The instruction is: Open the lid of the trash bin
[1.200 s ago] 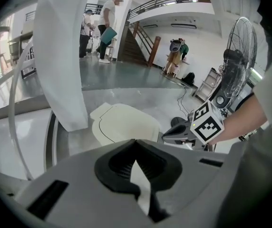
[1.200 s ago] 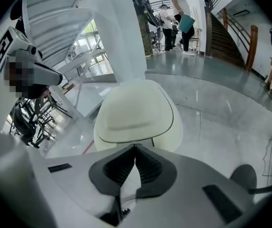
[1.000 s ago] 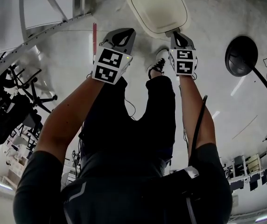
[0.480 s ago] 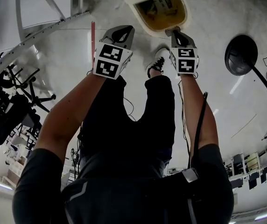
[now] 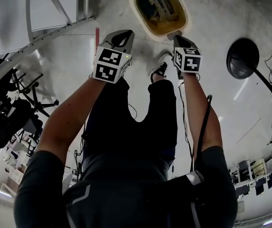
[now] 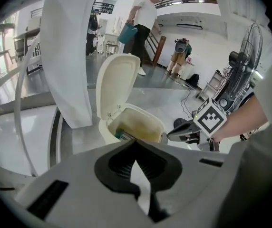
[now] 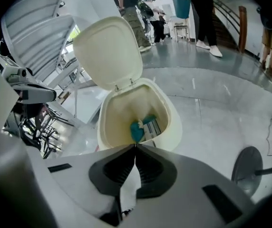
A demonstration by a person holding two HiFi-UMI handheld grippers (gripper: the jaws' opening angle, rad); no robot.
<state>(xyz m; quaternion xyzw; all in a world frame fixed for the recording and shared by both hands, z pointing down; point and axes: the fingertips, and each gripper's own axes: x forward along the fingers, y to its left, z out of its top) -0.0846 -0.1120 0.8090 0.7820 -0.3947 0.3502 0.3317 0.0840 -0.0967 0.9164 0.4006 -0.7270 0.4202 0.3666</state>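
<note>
Judging by the lid (image 7: 108,51) standing upright above the trash bin (image 7: 176,122) at the right gripper view's centre, opening looks done; the left gripper (image 6: 135,144) and right gripper (image 7: 135,147), both closed empty, need only withdraw.

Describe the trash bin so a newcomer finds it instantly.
On the pale glossy floor, just ahead of the person's shoe, stands the cream trash bin. Its lid is hinged up, showing a teal scrap inside; the neighbouring round stand base is black.
</note>
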